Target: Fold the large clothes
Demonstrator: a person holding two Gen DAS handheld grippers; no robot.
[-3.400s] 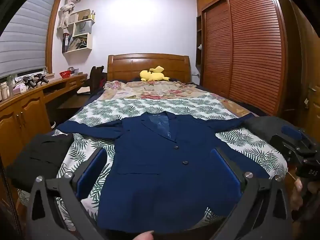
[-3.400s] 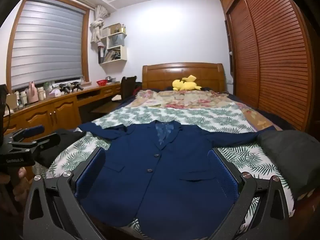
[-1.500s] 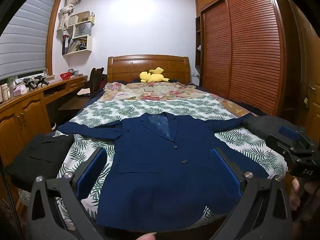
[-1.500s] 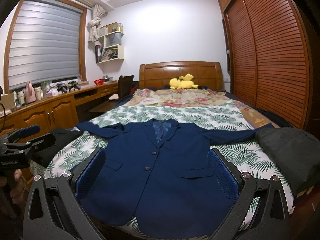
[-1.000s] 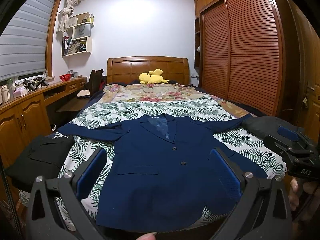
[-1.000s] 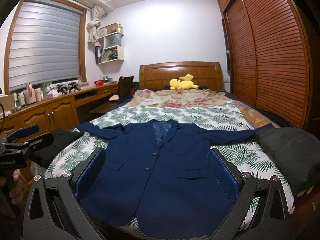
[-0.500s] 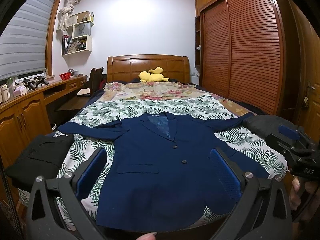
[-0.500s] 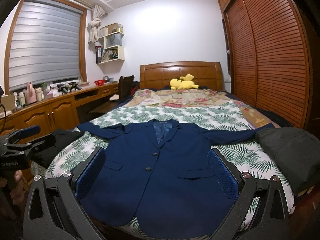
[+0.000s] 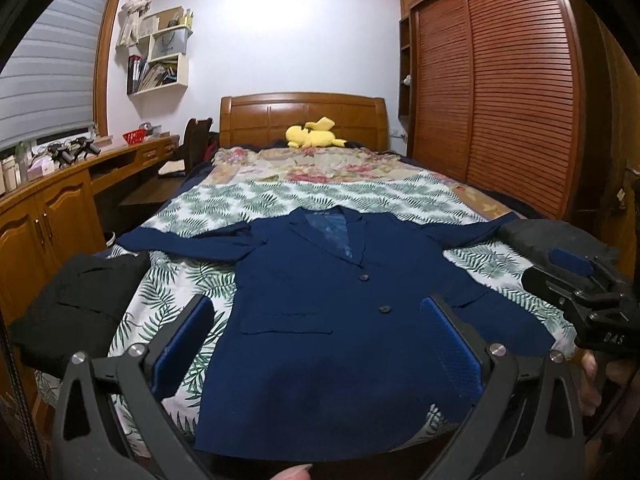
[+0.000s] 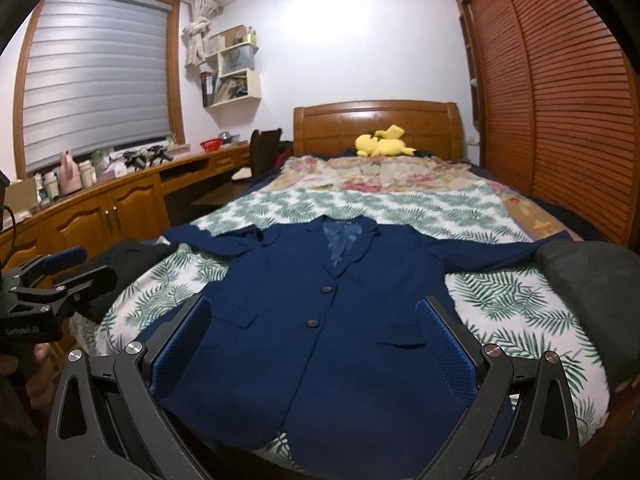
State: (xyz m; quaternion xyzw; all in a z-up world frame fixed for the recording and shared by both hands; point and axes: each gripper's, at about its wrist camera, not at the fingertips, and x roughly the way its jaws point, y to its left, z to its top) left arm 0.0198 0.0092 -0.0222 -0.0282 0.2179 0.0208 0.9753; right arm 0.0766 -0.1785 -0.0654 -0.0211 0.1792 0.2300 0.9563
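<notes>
Left gripper (image 9: 316, 344) wide open, holding nothing, black garment (image 9: 76, 300) to its left. Navy jacket (image 9: 340, 304) flat on bed (image 9: 248, 200) just ahead of both grippers, 2 sleeves spread. Right gripper (image 10: 314, 342) wide open, holding nothing, dark grey garment (image 10: 596, 296) to its right.

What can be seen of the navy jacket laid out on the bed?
The navy jacket is a dark blue blazer of woven-looking cloth, lying flat and face up on the leaf-print bedspread, collar toward the headboard, hem at the near edge. Both sleeves are spread sideways. It has notched lapels, a lighter blue lining at the neck, two dark buttons fastened and flap pockets. The far right sleeve end meets a dark folded garment. Neither open gripper touches it.
</notes>
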